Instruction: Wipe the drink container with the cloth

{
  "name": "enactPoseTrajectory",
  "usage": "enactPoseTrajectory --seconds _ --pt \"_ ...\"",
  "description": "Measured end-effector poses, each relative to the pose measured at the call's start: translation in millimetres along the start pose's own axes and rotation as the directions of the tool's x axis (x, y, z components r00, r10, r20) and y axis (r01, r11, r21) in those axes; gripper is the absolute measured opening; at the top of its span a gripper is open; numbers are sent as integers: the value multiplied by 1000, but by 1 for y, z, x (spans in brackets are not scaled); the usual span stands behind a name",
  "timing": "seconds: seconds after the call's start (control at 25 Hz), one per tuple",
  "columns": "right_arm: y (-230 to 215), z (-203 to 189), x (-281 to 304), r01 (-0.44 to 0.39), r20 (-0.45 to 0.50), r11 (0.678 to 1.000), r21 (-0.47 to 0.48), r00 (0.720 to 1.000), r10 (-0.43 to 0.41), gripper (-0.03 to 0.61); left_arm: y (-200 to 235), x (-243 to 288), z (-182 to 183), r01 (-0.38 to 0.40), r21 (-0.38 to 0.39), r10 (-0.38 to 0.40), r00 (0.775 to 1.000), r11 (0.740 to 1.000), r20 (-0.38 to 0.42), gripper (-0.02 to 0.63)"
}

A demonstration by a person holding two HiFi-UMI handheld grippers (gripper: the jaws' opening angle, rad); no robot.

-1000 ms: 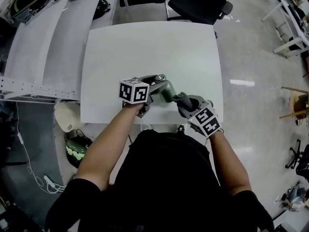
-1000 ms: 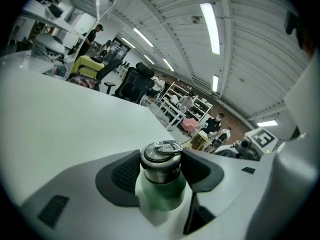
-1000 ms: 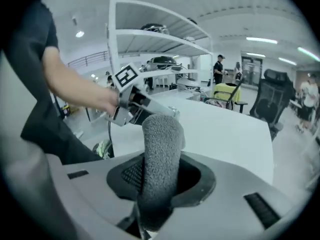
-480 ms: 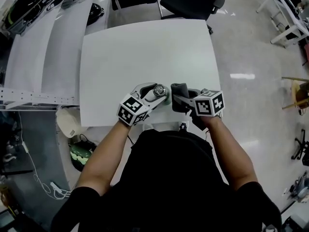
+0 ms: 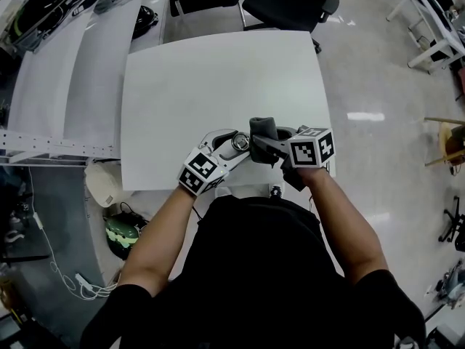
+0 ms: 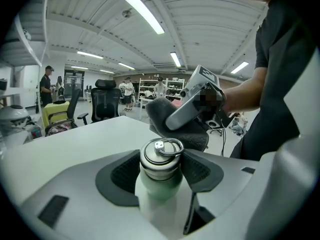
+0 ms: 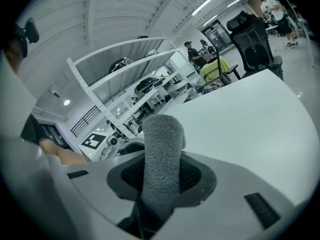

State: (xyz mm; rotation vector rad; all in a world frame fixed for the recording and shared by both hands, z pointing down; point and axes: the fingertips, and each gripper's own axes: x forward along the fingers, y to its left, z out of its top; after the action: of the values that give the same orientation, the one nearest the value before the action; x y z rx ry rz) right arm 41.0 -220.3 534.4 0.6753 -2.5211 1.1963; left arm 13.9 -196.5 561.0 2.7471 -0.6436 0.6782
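Grey cloth (image 7: 161,134) stood between the fingers (image 7: 197,176) of the right gripper (image 7: 161,173). It was a thick folded roll rising well past the fingertips. The fingers were closed hard on it, with a dark pad pressing from each side.

The left gripper (image 6: 161,170) was closed on the bottle (image 6: 159,186). Its pale green body sat between the two pads, both of them touching it. The steel cap (image 6: 160,156), with a wire ring lying on top, stuck out beyond the fingertips.

In the head view both grippers were held close together over the near edge of the white surface (image 5: 218,71), just in front of the person's body. The bottle was off the surface, carried only by the left gripper, with its cap turned up toward the head camera.

The cloth sat just beside the cap, on its right and far side. In the left gripper view the roll hung directly behind the cap and partly above it. No view settled whether cloth and cap were touching.

A black chair (image 5: 290,2) stood at the far edge of the surface.
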Motion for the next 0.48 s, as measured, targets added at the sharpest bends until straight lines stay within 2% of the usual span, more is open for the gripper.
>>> enactPoseTrajectory --seconds 0.16,0.48 --pt "2 3 5 0 -19 1000 -21 1000 0 112 1 -1 0 -4 -9 4 1000 1000 9 256" --pt "-15 -7 10 27 -46 1000 1 999 -27 112 1 -5 -2 2 -4 -2 1000 1000 7 256"
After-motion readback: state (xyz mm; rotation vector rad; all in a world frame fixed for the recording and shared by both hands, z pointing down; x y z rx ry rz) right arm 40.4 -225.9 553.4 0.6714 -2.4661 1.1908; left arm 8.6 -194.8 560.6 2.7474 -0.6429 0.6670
